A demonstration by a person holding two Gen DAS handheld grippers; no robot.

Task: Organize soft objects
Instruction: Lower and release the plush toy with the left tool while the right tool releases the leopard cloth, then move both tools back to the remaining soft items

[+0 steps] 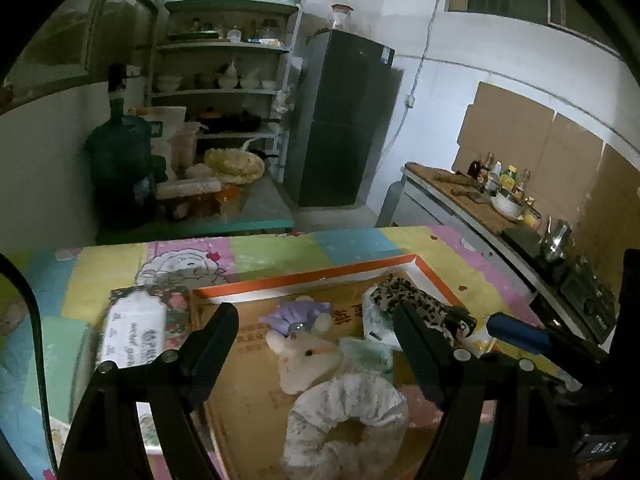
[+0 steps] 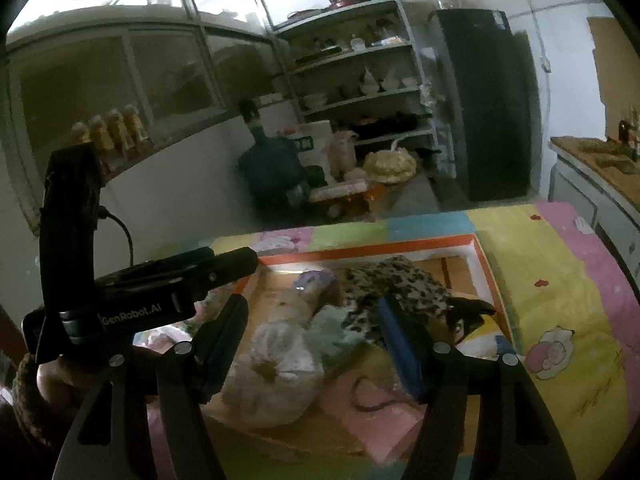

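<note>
Dark fridge point(image 1: 344, 120), crockery shelves point(image 1: 224, 48), water jug point(image 1: 120, 152)

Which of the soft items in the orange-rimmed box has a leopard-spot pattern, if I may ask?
The leopard-print piece at the box's far right corner; the others are plain white or lilac.

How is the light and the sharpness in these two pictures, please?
Left wrist view: dim, fisheye-bent walls, but the plush toy in the cardboard box is fairly sharp. Right wrist view: equally dim, the white scrunchie looks blurred, and a bright strip glares on the box's far wall.
</note>
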